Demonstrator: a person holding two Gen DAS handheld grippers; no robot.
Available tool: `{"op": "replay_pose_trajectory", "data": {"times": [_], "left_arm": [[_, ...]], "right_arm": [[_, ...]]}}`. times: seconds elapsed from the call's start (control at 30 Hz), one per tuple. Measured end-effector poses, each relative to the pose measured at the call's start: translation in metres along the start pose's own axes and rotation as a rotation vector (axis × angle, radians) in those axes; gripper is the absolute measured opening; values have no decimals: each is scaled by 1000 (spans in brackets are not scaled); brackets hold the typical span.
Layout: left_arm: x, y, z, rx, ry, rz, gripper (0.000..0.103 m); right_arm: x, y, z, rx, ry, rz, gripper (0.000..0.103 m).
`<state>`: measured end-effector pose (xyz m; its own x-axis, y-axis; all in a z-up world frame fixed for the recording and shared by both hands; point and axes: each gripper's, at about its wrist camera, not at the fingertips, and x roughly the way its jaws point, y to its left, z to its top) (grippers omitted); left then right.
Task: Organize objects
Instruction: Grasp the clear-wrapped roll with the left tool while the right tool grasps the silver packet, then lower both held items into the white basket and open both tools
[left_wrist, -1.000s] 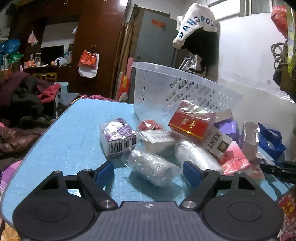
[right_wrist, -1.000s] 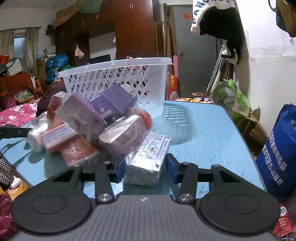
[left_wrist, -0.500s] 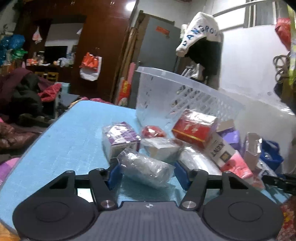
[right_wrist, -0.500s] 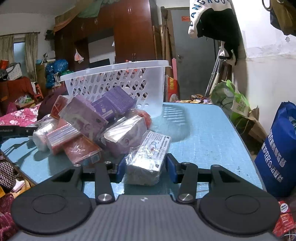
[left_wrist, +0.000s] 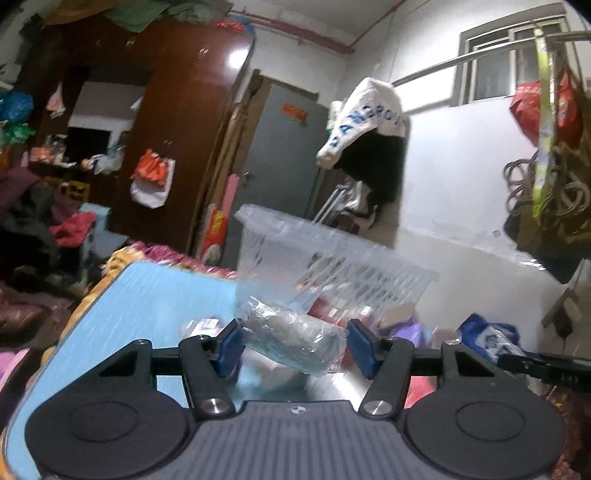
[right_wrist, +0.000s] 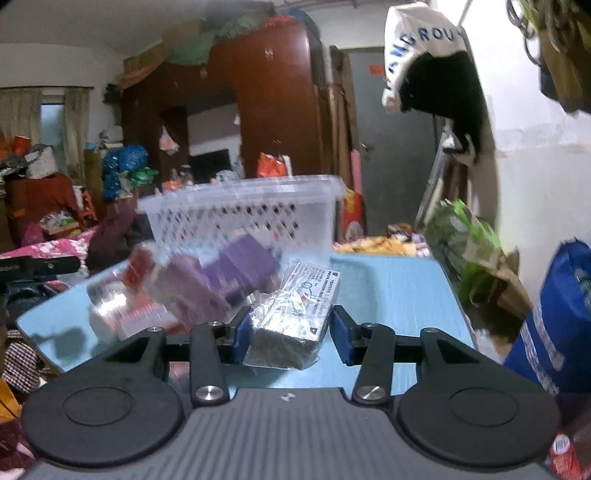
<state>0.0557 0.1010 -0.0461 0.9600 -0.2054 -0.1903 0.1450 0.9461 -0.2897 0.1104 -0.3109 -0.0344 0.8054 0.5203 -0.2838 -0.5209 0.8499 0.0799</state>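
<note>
A: What does the left gripper have?

B: A clear-wrapped roll, lying crosswise between the blue pads at lower centre of the left wrist view. The jaws are clamped on its plastic ends, and the roll sits clear above the blue table.

A: How is it aimed?

B: Close to level, dipping slightly, toward the white basket at mid-frame (the picture is blurred, so the pile under the basket is hard to read).

A: And the right gripper?

B: Closed on a wrapped box with a printed label on top, at lower centre of the right wrist view. The box angles away toward the upper right, one end between the pads.

A: What lies beyond it?

B: Left of centre, a smeared heap of purple and red packets against the basket's perforated wall. The basket stands at the table's far end. At the far left edge a black bar shows, likely part of the other gripper; I cannot tell more.
</note>
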Motion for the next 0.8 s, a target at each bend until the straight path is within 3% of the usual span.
{"op": "replay_pose_trajectory", "data": {"times": [0.13, 0.27, 0.33, 0.47, 0.57, 0.6, 0.63, 0.7, 0.77, 0.8], "left_arm": [[17, -11, 51, 16, -42, -50, 64], [67, -28, 107, 28, -12, -67, 64], [102, -35, 126, 24, 44, -51, 64], [160, -37, 138, 21, 144, 12, 63], [184, -31, 133, 9, 181, 47, 64], [191, -28, 132, 7, 194, 50, 70], [197, -26, 130, 15, 219, 51, 85], [199, -24, 128, 35, 220, 79, 99], [182, -26, 126, 55, 182, 54, 101], [169, -29, 127, 73, 155, 43, 103]], "right_arm": [[14, 8, 51, -76, -59, 26, 49], [59, 18, 109, -128, -59, 53, 49], [90, 22, 130, -153, -24, 49, 49], [145, 24, 147, -202, 54, 3, 49], [159, 28, 139, -247, 91, -9, 50], [163, 32, 137, -276, 101, -25, 53], [164, 33, 135, -290, 103, -32, 54], [162, 36, 134, -276, 109, -32, 77], [147, 37, 131, -261, 91, -6, 89], [136, 39, 130, -269, 74, -6, 90]]}}
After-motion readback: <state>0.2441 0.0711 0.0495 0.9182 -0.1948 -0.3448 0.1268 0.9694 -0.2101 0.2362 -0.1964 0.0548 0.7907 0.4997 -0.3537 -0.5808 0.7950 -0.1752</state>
